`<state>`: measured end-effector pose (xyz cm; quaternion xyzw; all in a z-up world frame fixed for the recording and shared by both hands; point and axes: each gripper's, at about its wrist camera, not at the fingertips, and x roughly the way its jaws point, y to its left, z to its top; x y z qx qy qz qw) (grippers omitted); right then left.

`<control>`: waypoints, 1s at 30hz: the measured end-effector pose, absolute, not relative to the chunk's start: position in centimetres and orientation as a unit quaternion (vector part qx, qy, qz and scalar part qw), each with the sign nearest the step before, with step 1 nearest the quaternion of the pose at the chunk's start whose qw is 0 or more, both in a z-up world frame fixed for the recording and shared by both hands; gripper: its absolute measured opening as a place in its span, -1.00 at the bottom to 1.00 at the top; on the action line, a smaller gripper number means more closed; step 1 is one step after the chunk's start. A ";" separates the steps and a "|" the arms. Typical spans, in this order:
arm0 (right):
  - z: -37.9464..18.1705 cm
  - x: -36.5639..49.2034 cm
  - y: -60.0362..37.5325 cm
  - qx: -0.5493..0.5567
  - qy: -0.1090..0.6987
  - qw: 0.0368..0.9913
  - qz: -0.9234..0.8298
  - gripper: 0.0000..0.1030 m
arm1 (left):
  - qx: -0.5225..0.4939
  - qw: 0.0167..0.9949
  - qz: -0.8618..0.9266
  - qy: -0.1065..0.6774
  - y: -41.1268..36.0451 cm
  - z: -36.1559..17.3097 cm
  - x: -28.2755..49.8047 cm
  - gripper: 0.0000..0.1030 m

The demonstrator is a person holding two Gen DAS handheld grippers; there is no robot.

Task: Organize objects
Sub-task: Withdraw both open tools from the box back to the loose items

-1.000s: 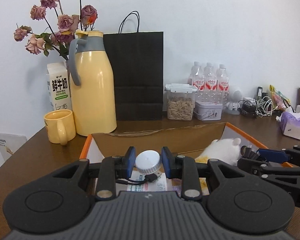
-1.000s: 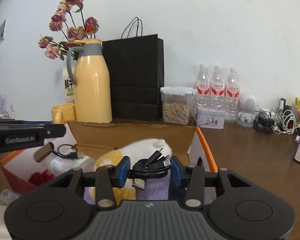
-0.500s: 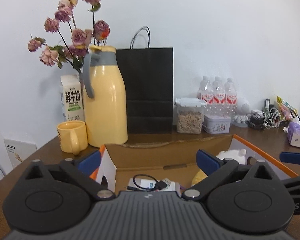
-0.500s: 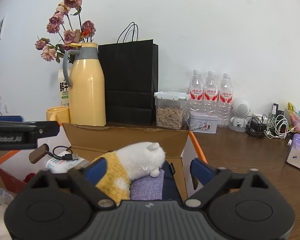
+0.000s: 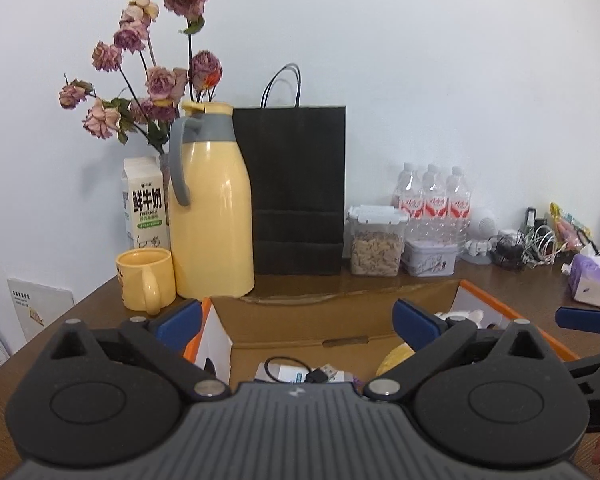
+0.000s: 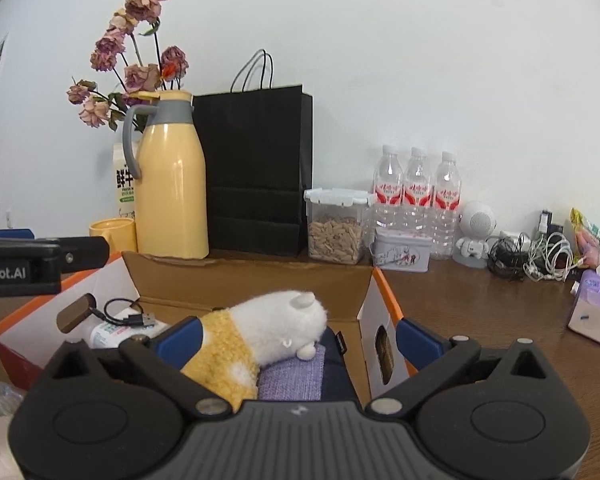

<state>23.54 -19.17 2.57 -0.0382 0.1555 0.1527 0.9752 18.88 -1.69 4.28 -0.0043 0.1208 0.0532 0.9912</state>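
— Cardboard, orange-edged and open-topped: where does the box (image 6: 252, 280) sit?

— On the brown wooden counter (image 6: 480, 312), before a yellow thermos jug (image 6: 171, 184). Inside lie a white-and-yellow plush toy (image 6: 268, 328) on a purple cloth (image 6: 292, 376), and a black cable (image 5: 300, 372).

— And the tools?

— Left tool (image 5: 296, 320) and right tool (image 6: 300, 334) both hover over the box, jaws just spread wide apart, nothing between their pads.

The box (image 6: 252, 280) stands open-topped; plush toy (image 6: 268, 328) seemingly fills its right half.
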 end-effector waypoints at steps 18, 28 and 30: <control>4.6 17.5 -18.8 -0.056 0.150 0.973 0.165 1.00 | -0.013 0.990 0.054 0.129 0.4 6.0 14.0 1.00; 4.2 13.5 -19.3 -0.061 0.164 0.970 0.171 1.00 | -0.015 0.987 0.063 0.149 2.6 5.8 10.0 1.00; 3.9 12.8 -19.6 -0.057 0.168 0.969 0.173 1.00 | -0.012 0.986 0.067 0.150 2.9 5.6 9.1 1.00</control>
